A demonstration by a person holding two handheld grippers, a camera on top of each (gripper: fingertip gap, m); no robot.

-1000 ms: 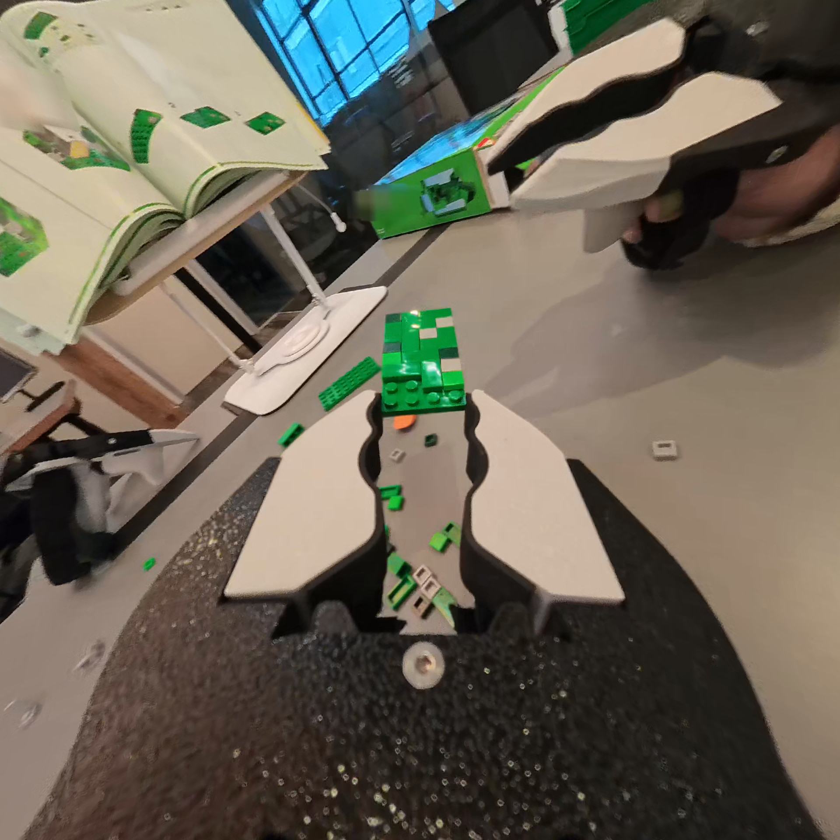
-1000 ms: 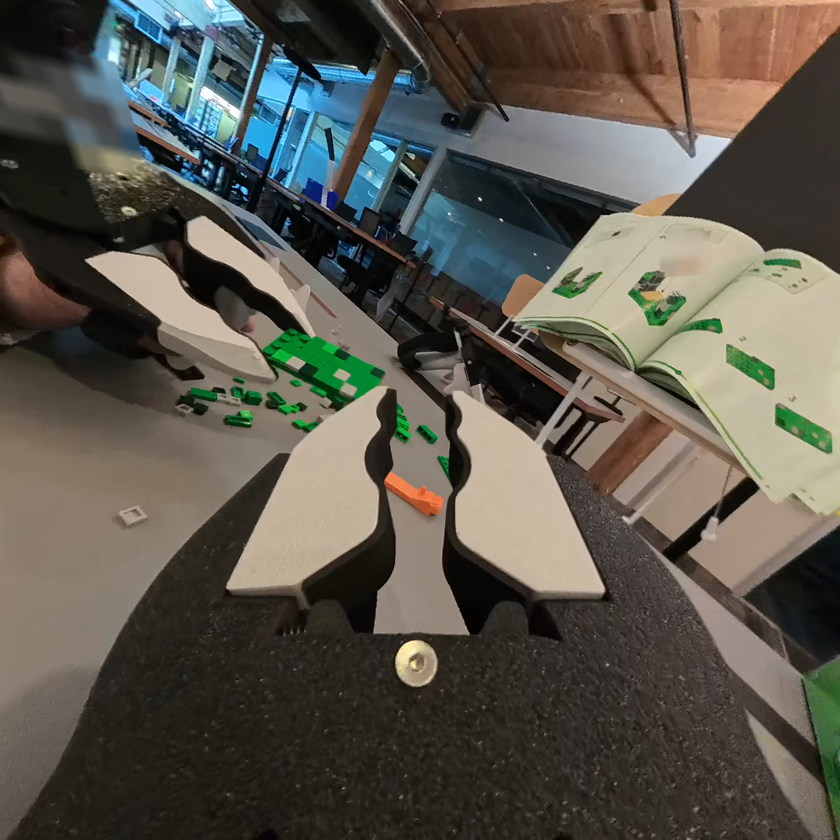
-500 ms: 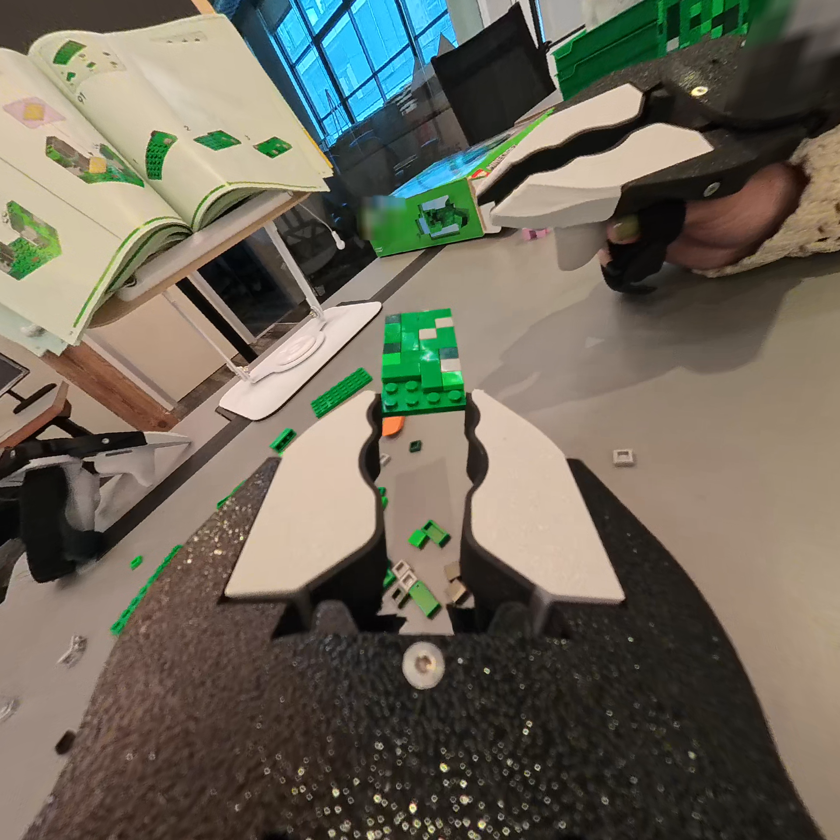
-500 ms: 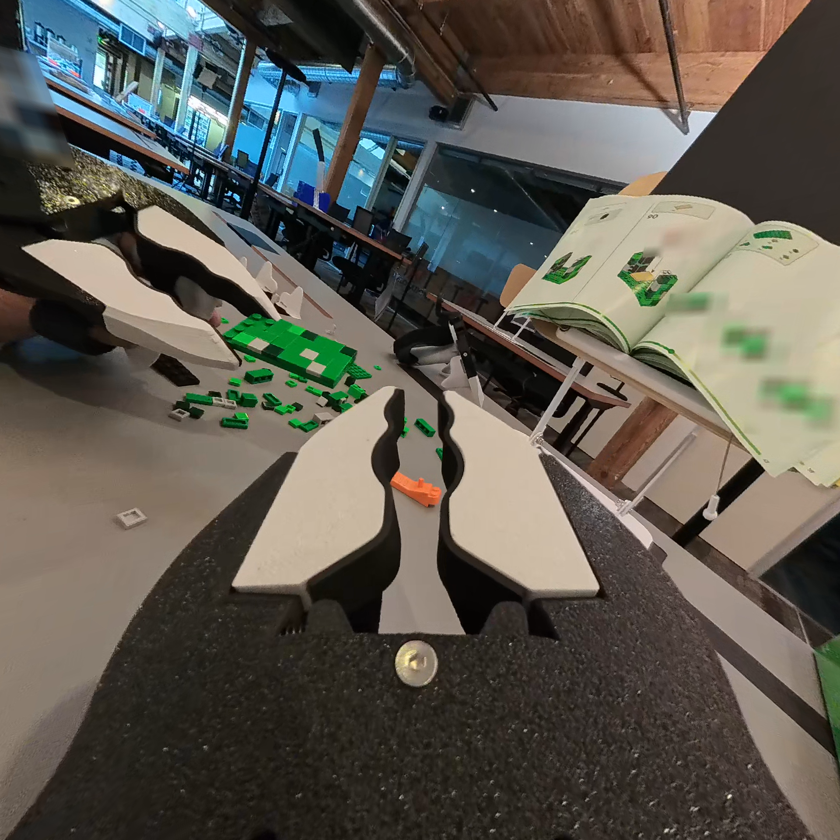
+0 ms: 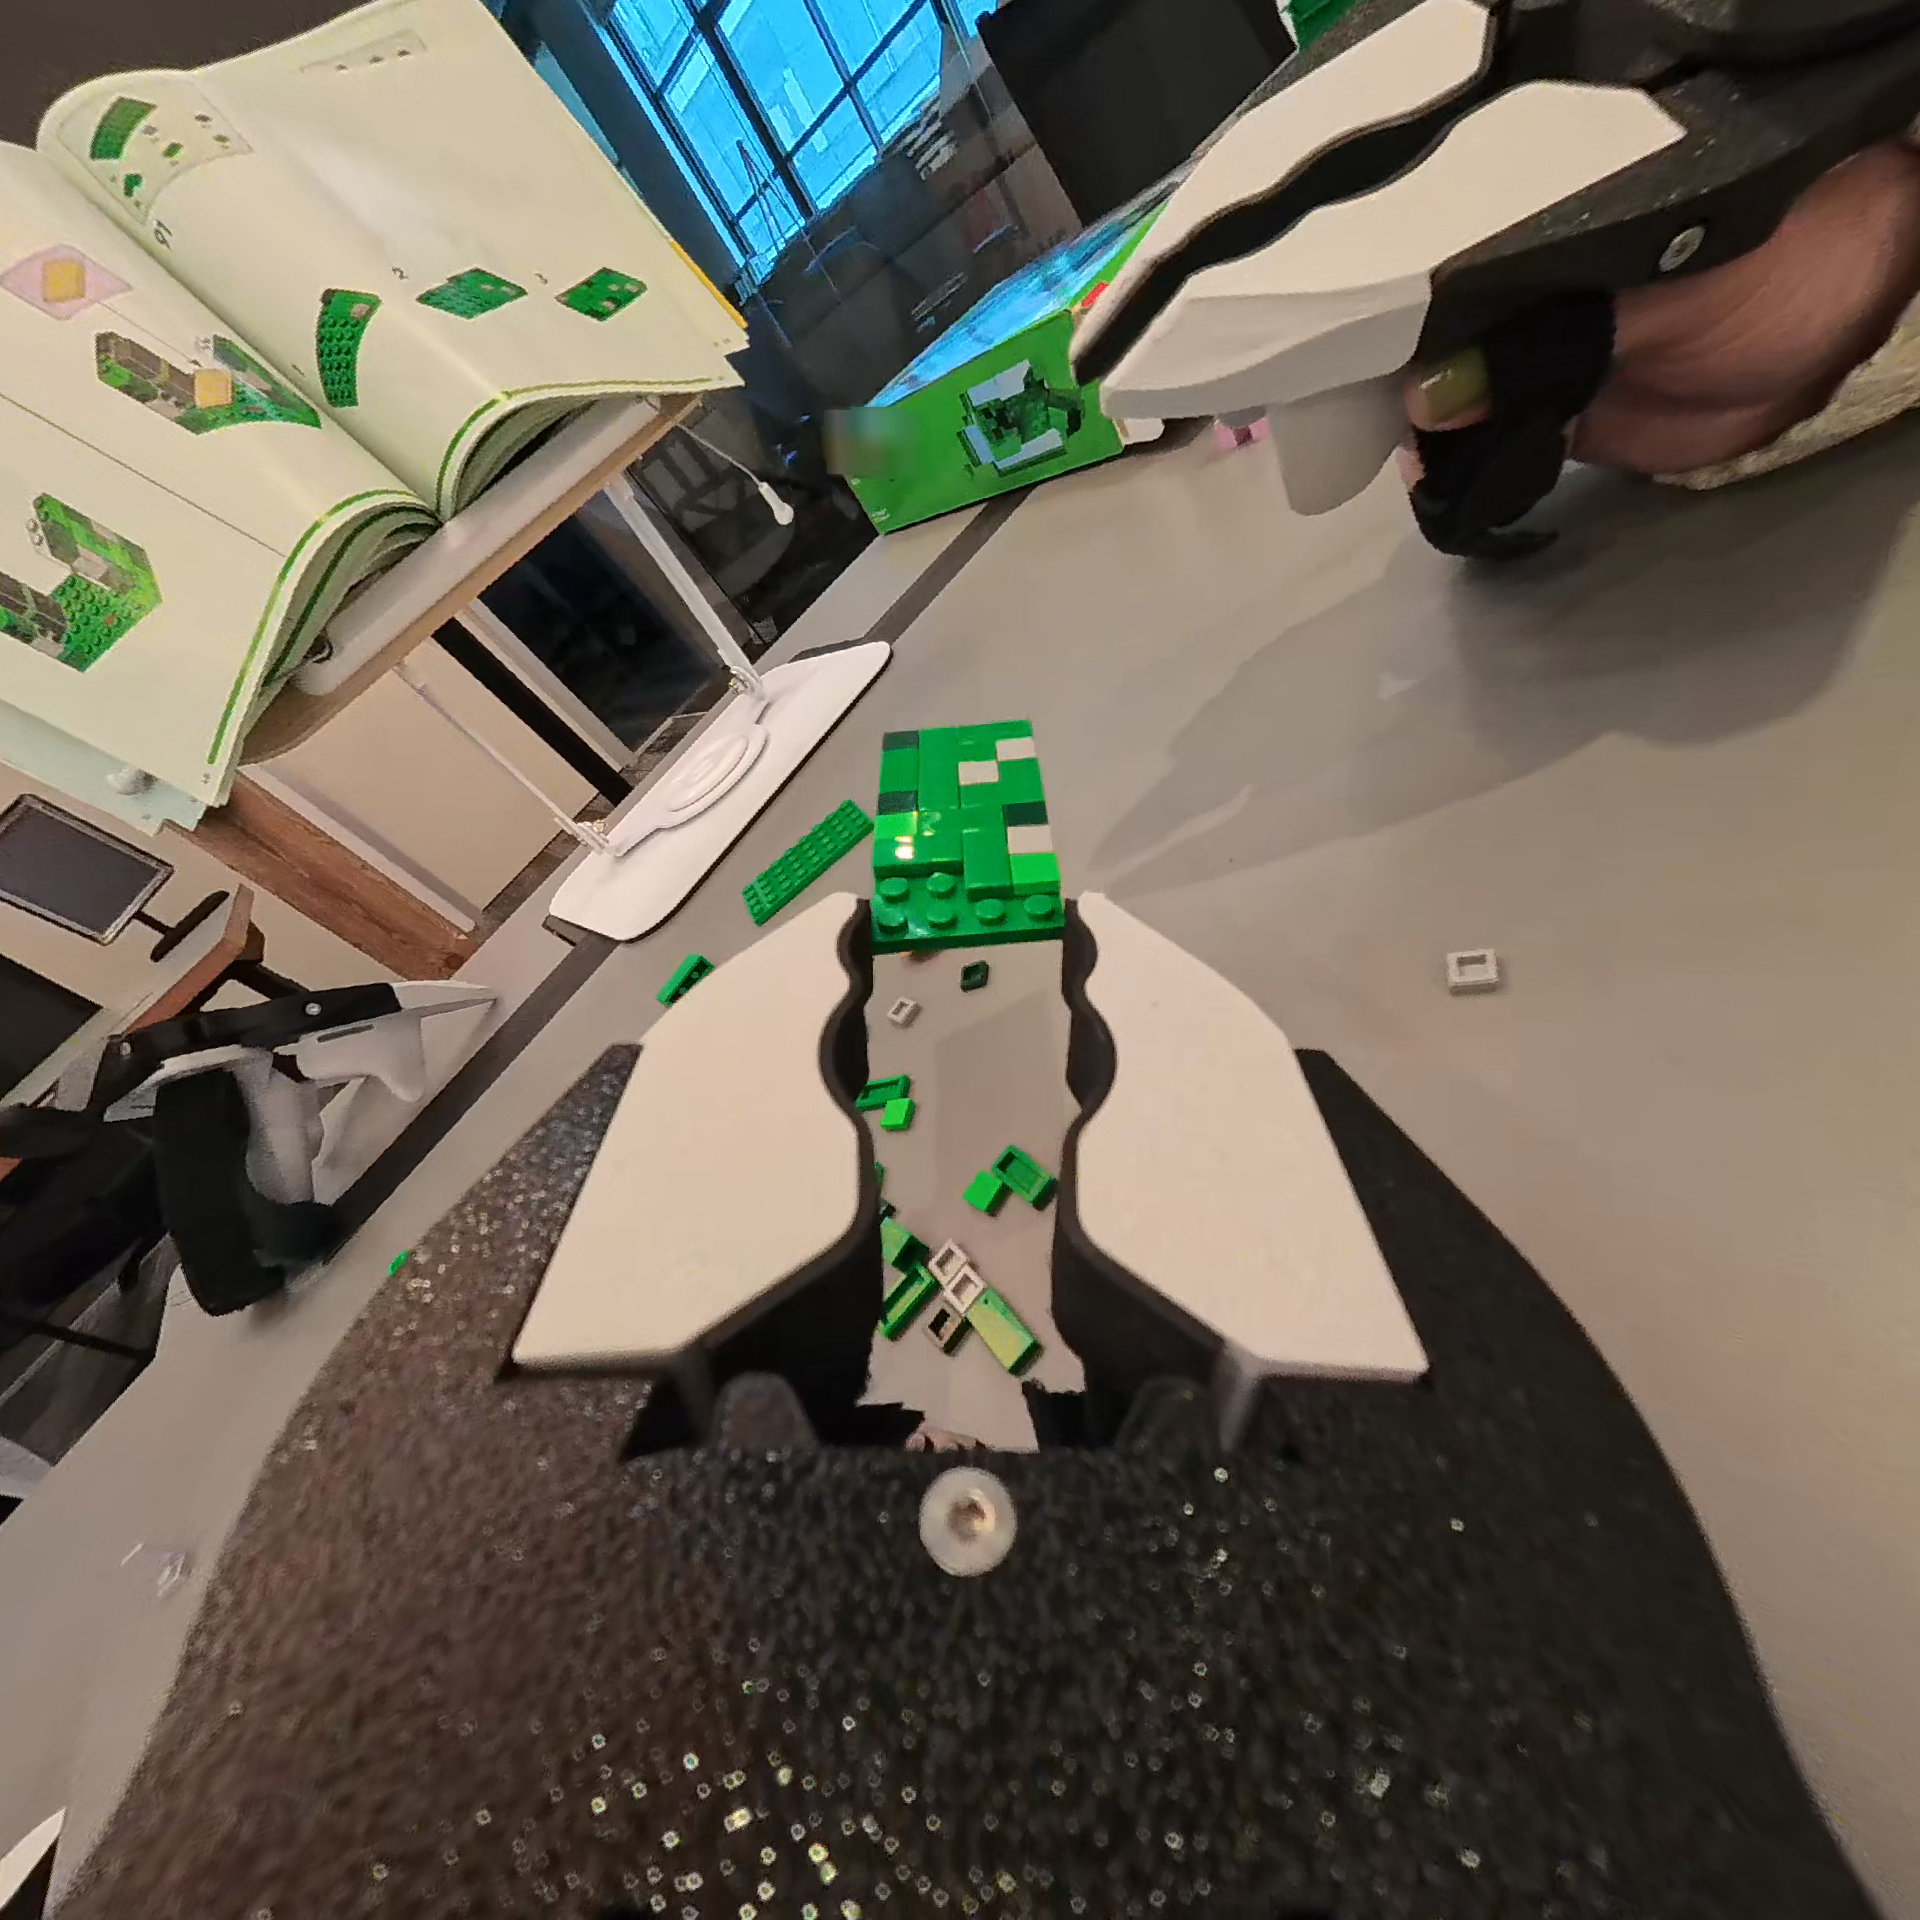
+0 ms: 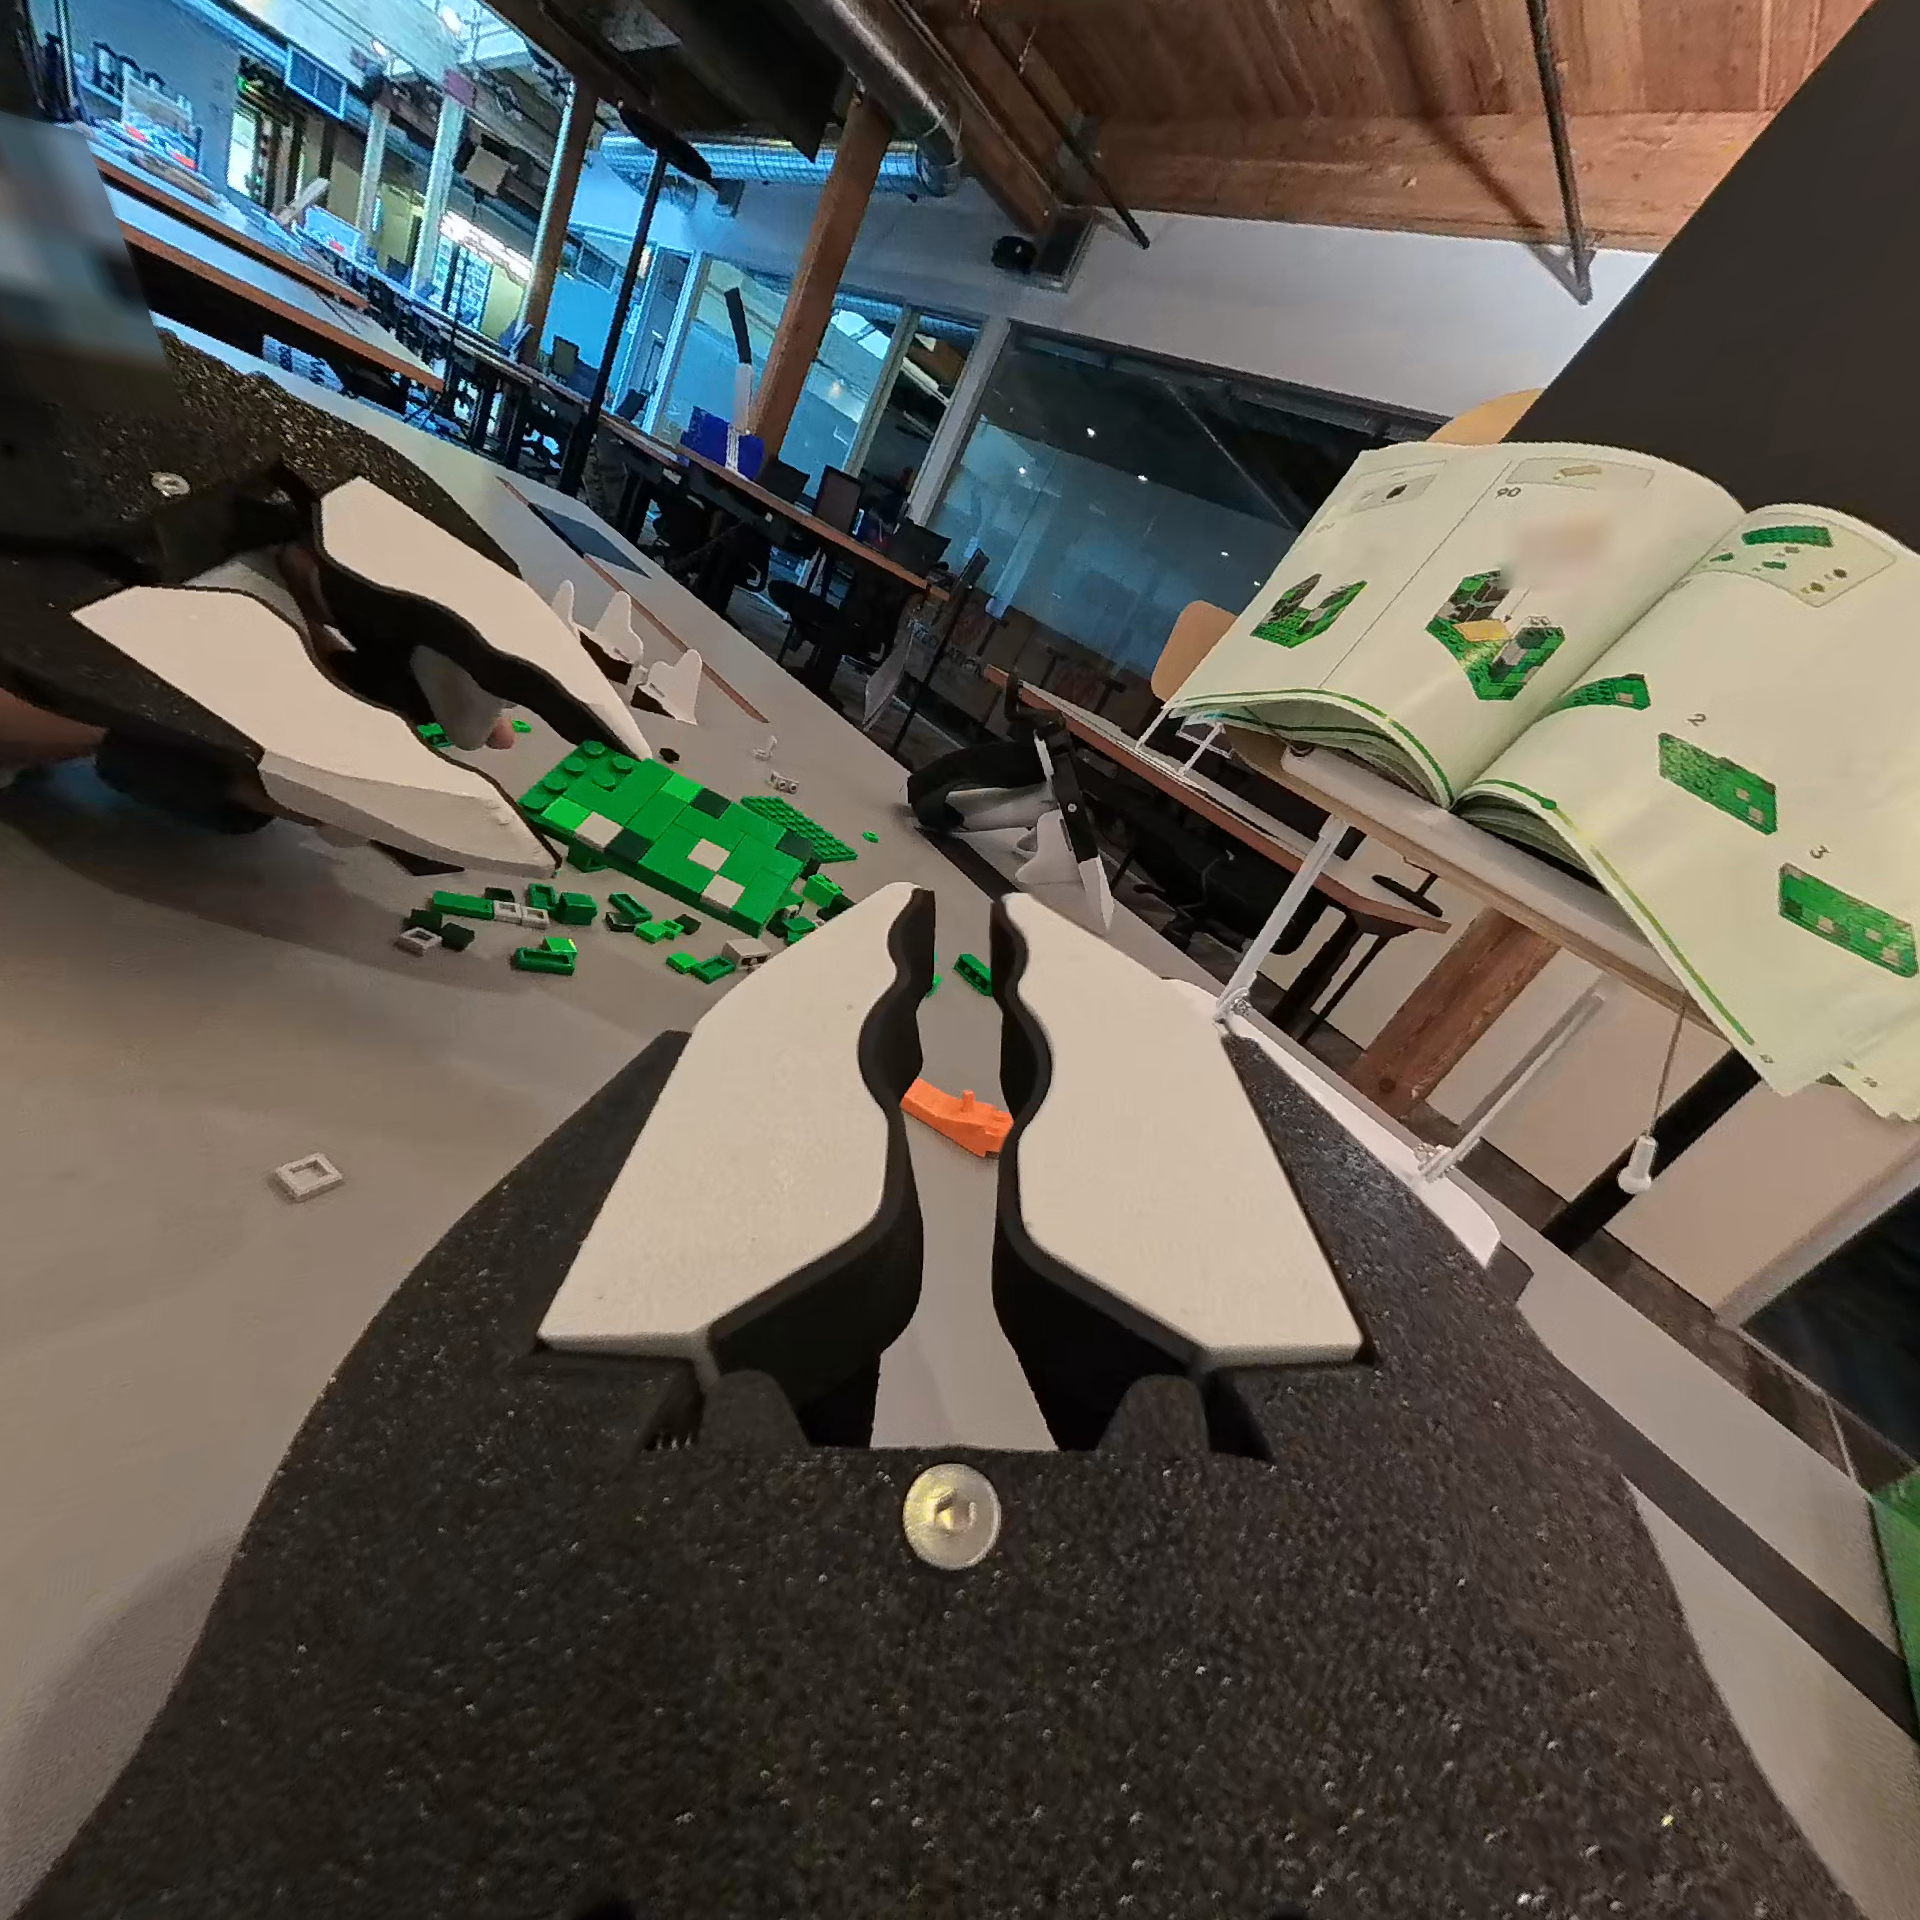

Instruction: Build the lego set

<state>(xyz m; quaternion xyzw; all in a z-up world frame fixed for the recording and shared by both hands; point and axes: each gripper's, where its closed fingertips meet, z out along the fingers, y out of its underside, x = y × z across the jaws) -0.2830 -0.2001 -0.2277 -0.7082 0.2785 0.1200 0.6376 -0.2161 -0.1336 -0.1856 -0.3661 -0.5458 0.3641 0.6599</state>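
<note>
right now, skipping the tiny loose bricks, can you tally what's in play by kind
hand-held tongs: 2 (left tongs, right tongs)
built green panel: 1
orange piece: 1
open instruction booklet: 1
green set box: 1
total: 6

On my feeds I count one flat green-and-white tiled brick panel (image 5: 961, 831), one long green studded plate (image 5: 808, 861), one orange plastic brick separator (image 6: 956, 1116) and one open pale-green instruction booklet (image 6: 1621, 665). One green cardboard set box (image 5: 987, 436) lies farther off. Small loose green and grey pieces (image 6: 540, 925) are too many to count surely.
</note>
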